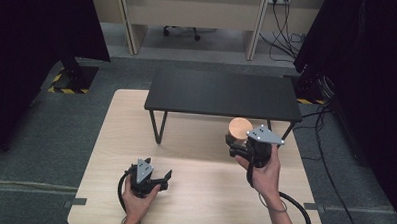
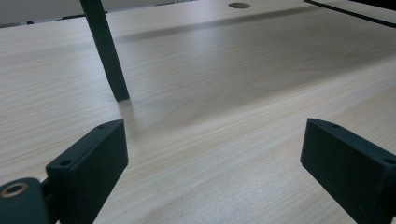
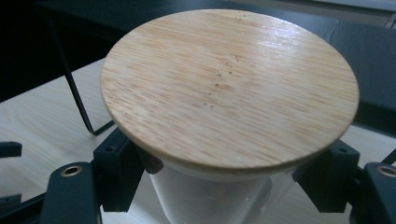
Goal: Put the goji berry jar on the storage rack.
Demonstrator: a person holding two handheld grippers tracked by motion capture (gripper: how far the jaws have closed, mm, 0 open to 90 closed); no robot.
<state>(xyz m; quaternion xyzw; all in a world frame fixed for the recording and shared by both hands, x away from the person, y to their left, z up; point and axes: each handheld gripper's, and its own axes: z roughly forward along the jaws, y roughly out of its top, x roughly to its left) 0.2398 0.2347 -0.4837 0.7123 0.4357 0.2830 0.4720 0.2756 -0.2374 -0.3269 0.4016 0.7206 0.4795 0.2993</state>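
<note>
Pale table (image 1: 198, 192), lidded jar (image 3: 229, 93) between right claw (image 3: 224, 186) pads.

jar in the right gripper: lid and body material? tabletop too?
Round tan lid: looks like bamboo or wood, fine parallel grain, slight sheen. White jar body beneath it: glossy, translucent at one edge, probably glass or plastic. Pale table top: wood-grain pattern, smooth matte, likely laminate or veneer.

One jar (image 1: 239, 135) with one bamboo lid (image 3: 229, 88), 3 o'clock. Two grippers: left gripper (image 1: 163, 179) 7 o'clock, right gripper (image 1: 234, 146) 3 o'clock. One black shelf (image 1: 222, 94), 12 o'clock. One table (image 1: 203, 192).
</note>
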